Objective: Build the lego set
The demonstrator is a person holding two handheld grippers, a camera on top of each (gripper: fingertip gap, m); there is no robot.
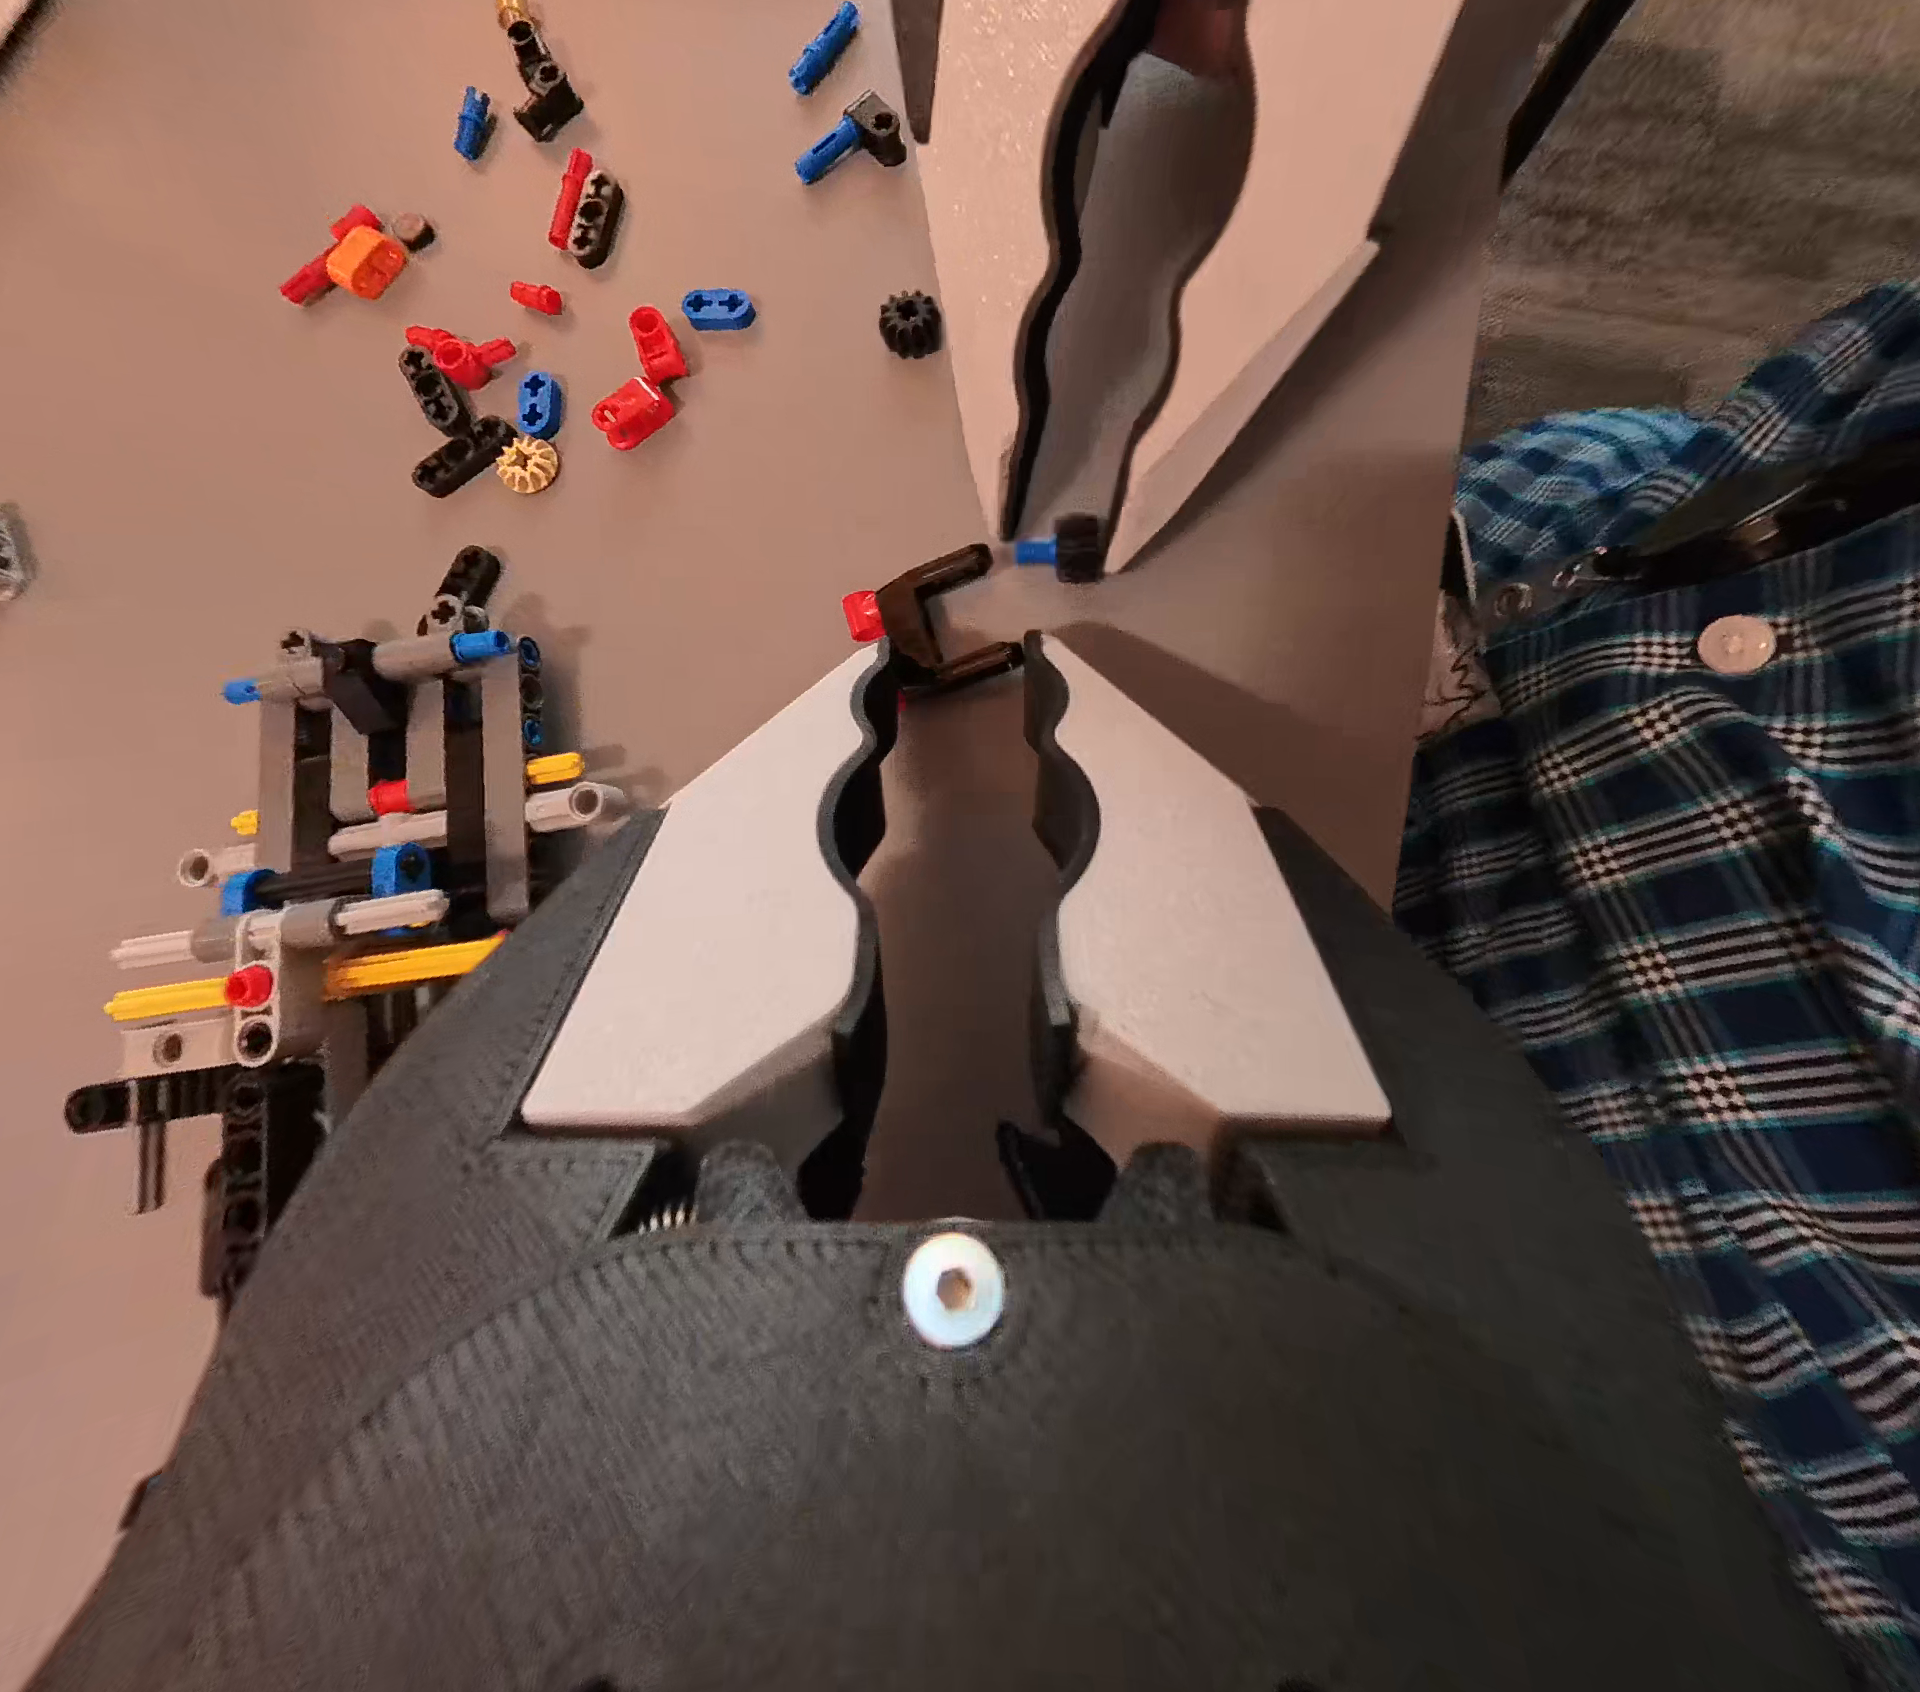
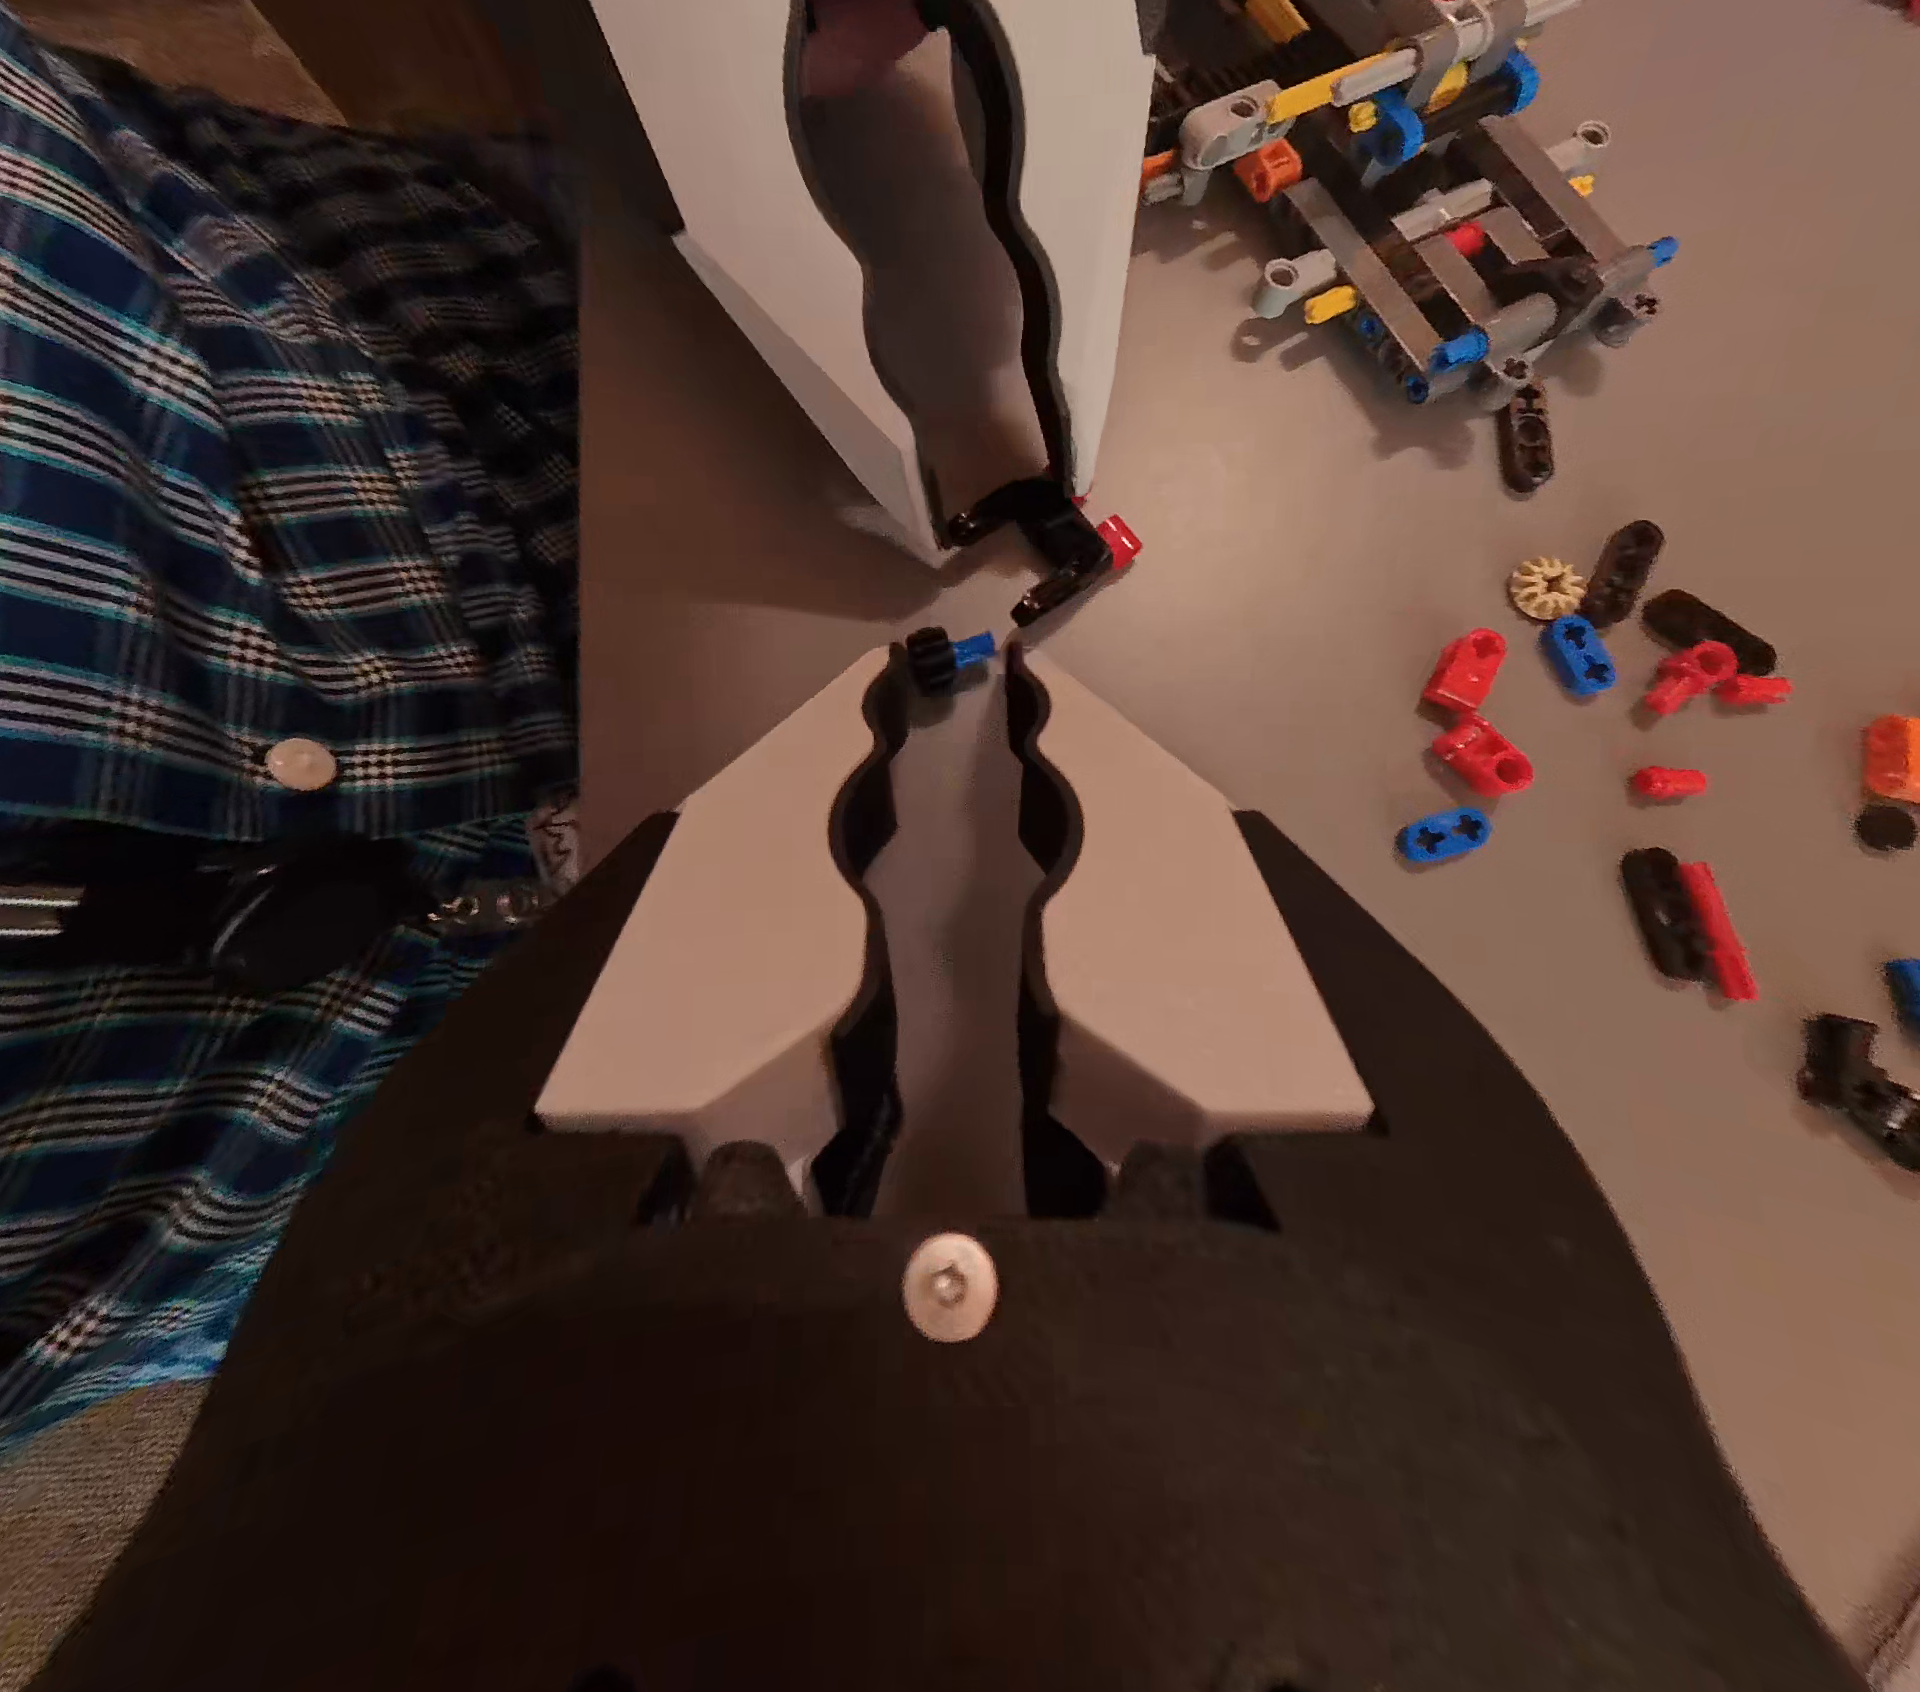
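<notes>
My left gripper (image 1: 951, 655) clamps the black fork connector (image 1: 940, 608); my right gripper (image 2: 951, 655) pinches the blue pin (image 2: 971, 648) just beside it, aligned for insertation.

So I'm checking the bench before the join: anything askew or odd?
Nothing damaged. The loose parts lie scattered, unsorted, beside the partly built model. The left hand-held gripper grips the black fork piece by one prong, so it sits skewed toward the right hand-held gripper.
</notes>
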